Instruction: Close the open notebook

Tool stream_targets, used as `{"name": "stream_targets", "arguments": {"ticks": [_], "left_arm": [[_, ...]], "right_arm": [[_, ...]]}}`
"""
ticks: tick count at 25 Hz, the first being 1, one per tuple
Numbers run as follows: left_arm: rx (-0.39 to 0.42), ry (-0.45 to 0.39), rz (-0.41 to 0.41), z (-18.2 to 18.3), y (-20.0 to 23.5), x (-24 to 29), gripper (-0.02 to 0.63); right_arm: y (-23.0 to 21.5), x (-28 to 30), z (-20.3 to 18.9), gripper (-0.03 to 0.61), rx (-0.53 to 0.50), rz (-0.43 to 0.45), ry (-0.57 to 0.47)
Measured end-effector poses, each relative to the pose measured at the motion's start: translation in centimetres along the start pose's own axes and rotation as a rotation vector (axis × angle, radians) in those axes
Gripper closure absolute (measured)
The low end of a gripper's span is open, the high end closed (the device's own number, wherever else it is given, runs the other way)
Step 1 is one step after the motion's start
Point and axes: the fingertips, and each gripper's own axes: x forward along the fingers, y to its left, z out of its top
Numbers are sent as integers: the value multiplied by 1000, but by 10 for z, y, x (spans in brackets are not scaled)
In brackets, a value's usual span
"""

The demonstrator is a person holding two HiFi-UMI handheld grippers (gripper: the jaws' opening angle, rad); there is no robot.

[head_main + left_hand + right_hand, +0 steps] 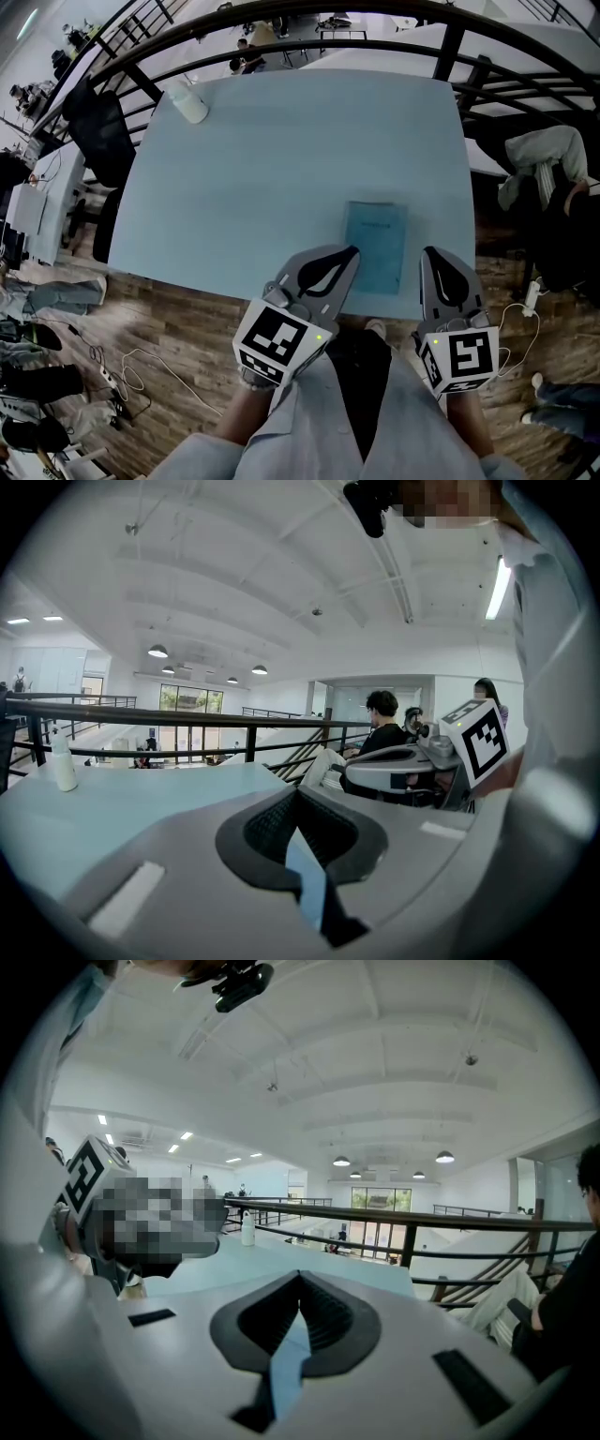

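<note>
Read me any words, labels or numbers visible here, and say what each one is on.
Nothing reads clearly.
Notebook: a faint line of print near the cover's top, too small to read.
Marker cubes: black-and-white square patterns only, no letters.
Bottle: no legible label.

table (281, 187): pale blue | floor (178, 342): wood planks | railing (187, 712): black metal | ceiling (234, 574): white, round lamps (157, 652) lit

Left gripper (298, 797) jaws together; white bottle (63, 761) on table (141, 801), far left.
</note>
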Motion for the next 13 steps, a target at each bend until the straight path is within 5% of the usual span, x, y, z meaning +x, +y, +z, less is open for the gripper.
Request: {"name": "stream_targets", "arguments": {"ticks": [13], "left_arm": [[-13,7,0,-1,7,5,609]], "right_arm": [[1,9,-4,577,-4,8,27]]}}
